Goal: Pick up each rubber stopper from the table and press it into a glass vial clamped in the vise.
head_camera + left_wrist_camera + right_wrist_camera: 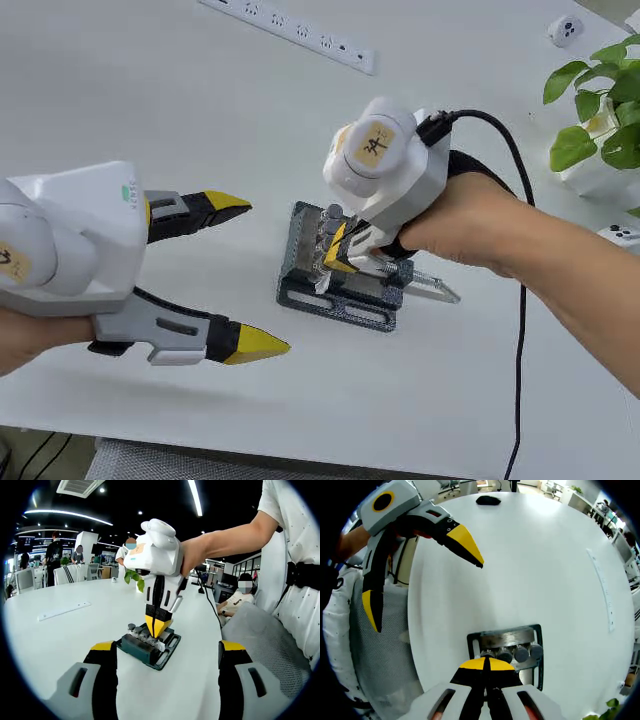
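Observation:
A dark metal vise [335, 305] stands mid-table and clamps a row of glass vials [521, 654] capped with grey rubber stoppers. My right gripper [336, 256] points down onto the near end of that row with its yellow tips together, shut; the tips hide whatever lies under them. In the right gripper view my right gripper [487, 665] meets the vise [500, 639] at the leftmost vial. My left gripper [245, 272] hovers open to the left of the vise, holding nothing. In the left gripper view my left gripper [167, 647] frames the vise [145, 649] and the right gripper [157, 624].
A white power strip [290, 25] lies at the table's far edge. A potted plant [600, 90] and a small white device [565, 30] are at the far right. A black cable [520, 300] trails from the right gripper. Several people sit in the background.

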Available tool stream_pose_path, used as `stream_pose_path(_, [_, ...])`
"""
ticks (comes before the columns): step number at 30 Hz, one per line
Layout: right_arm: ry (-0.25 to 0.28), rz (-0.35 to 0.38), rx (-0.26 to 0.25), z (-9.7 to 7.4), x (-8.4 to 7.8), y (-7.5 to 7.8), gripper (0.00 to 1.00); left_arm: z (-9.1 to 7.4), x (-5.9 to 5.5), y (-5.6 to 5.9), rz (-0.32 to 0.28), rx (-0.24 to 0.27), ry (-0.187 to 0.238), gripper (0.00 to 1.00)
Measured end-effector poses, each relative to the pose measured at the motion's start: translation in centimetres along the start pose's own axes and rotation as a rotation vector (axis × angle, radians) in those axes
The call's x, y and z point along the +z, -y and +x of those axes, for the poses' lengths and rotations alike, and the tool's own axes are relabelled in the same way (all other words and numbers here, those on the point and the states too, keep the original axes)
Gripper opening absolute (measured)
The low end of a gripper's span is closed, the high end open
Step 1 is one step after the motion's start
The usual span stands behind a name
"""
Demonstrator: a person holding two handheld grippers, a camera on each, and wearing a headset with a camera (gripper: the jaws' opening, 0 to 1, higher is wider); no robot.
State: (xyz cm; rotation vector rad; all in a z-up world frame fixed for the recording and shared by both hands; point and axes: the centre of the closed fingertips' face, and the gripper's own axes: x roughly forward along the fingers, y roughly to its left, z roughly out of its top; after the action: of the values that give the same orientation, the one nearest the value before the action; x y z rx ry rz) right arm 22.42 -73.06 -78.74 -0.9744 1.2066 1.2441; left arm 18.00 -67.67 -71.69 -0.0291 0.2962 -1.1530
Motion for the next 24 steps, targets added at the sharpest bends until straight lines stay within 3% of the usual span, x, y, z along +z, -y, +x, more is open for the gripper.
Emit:
stream_pose_path(7, [0.021,0.015,-0.005,0.0,0.0,0.0,0.00,0.1,0.1,0.3,0.006,-0.004,-0.003,0.82])
stream_pose_path(14, [-0.004,-0.040,-0.044,0.0,0.1,-0.3,0.00,0.0,0.3,0.5,0.013,-0.003,-0.008,0.81])
stream_pose_path(24, [0.058,-0.043,-0.063,-0.2,-0.1,0.1,0.00,-0.9,0.5,0.4,0.020,0.017,-0.020,0.81])
